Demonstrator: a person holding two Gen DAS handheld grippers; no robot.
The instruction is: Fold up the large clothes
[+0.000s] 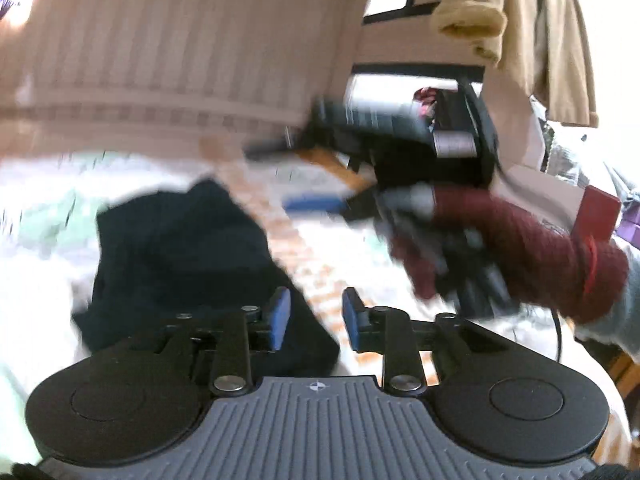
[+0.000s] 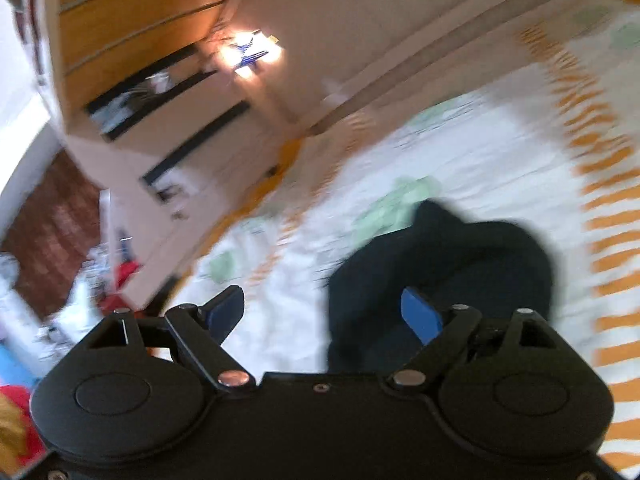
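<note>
Landmark for all positions: the dark garment (image 1: 192, 264).

Left gripper (image 1: 316, 322): nearest the left wrist camera, it sits above the near edge of the dark garment. Its blue pads stand a narrow gap apart with only bedsheet and cloth visible behind the gap; nothing is pinched. Judgement: this gripper is clear of the fabric, which lies slack rather than under tension.

Right gripper (image 2: 326, 312): its jaws are spread wide. The right pad overlaps the near part of the dark garment in the right wrist view; the left pad sits off to the garment's left, over the bed. No cloth is clamped between them. Judgement: a wide spread suits taking a thick bunch of fabric at the next grasp.

Dark garment: navy to black, bunched in a rounded, uneven heap with raised folds, not flat and not squared. It rests on the bed (image 1: 352, 248), whose sheet is white with green patches and orange stripes. Judgement: spreading is needed before any fold.

Beyond the garment, to its right in the left wrist view, the person's hand in a dark red glove (image 1: 520, 248) carries the other gripper. Farther off, a padded headboard (image 1: 180, 60) stands behind the garment, and a tan cloth (image 1: 520, 20) hangs above right. Motion blur obscures finer detail.
</note>
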